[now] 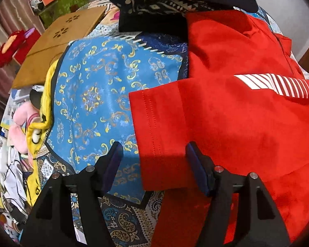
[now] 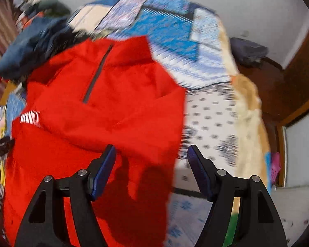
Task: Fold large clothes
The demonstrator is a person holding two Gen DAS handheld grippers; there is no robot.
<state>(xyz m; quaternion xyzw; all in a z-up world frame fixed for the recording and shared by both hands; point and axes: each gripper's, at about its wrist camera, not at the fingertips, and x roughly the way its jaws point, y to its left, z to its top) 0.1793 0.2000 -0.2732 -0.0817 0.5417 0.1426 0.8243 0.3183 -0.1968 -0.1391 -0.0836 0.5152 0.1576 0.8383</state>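
Observation:
A red shirt [image 1: 237,123] with a white striped patch [image 1: 278,84] lies spread on a bed covered by a blue patterned quilt [image 1: 92,94]. Its left sleeve [image 1: 160,123] is folded in over the body. My left gripper [image 1: 154,150] is open, hovering over the sleeve's hem edge, holding nothing. In the right wrist view the same red shirt [image 2: 92,113] shows with its dark zipper placket [image 2: 96,76] and its right side folded in. My right gripper [image 2: 152,152] is open above the shirt's right edge, empty. This view is motion-blurred.
A pile of dark folded clothes [image 1: 175,2] sits at the bed's far end. A brown board [image 1: 57,41], yellow cloth [image 1: 43,107] and soft toys lie to the left. Right of the shirt is a white dotted sheet [image 2: 212,119] and a wooden floor [image 2: 278,94].

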